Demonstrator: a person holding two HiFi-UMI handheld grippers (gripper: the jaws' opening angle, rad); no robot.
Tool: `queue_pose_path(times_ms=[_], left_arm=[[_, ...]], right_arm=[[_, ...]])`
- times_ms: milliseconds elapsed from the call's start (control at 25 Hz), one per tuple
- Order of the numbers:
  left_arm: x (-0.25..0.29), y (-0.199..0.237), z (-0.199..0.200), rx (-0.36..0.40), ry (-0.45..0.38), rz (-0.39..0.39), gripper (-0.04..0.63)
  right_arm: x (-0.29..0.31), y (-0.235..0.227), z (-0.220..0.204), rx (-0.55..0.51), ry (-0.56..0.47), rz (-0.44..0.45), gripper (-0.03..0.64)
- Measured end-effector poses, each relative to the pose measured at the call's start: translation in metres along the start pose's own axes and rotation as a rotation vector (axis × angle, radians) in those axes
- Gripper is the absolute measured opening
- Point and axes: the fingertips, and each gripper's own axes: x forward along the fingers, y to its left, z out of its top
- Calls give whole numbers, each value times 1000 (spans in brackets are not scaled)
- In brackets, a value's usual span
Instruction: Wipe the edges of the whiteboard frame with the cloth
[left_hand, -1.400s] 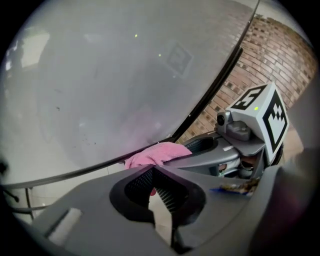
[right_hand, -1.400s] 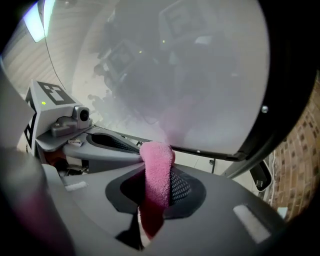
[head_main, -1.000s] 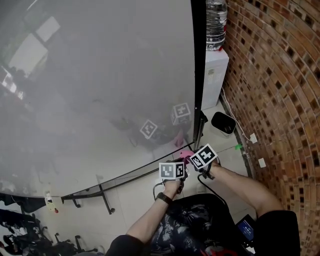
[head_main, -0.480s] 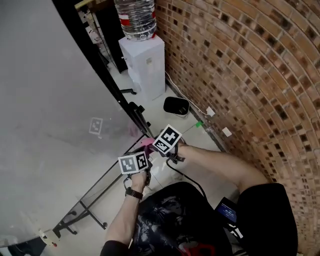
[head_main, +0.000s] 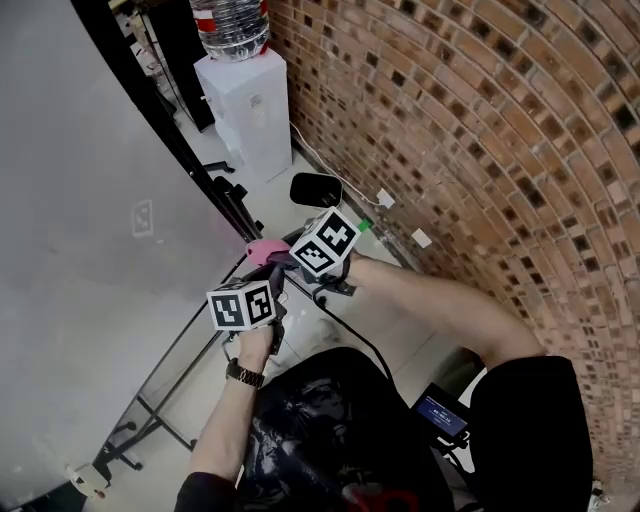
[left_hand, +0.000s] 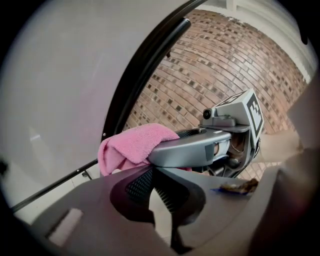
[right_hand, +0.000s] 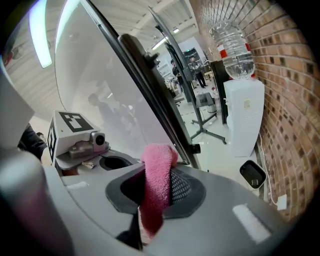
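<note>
Pale grey whiteboard (head_main: 80, 200) fills the left, its black frame (head_main: 160, 110) slanting down to a lower corner. Just below that corner the left gripper (left_hand: 152, 172) has its jaws closed together on nothing. The right gripper (right_hand: 155, 200) crosses over it with jaws clamped on the pink cloth (right_hand: 159, 165), whose bunched end sits right at the frame's corner, though contact cannot be made out, with a white water dispenser (head_main: 245, 100) and the brick wall (head_main: 480, 120) further right.
</note>
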Motion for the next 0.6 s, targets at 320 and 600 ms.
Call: queue_pose_path(times_ms=[320,600], left_arm=[[-12,-31,32,126,-35,-67,0],[-42,-48,63,212,-94,-31,0]], right_arm=[[-36,10,28,-11,-206,-22,61],[-64,34,67,-51,-411,-68,61]])
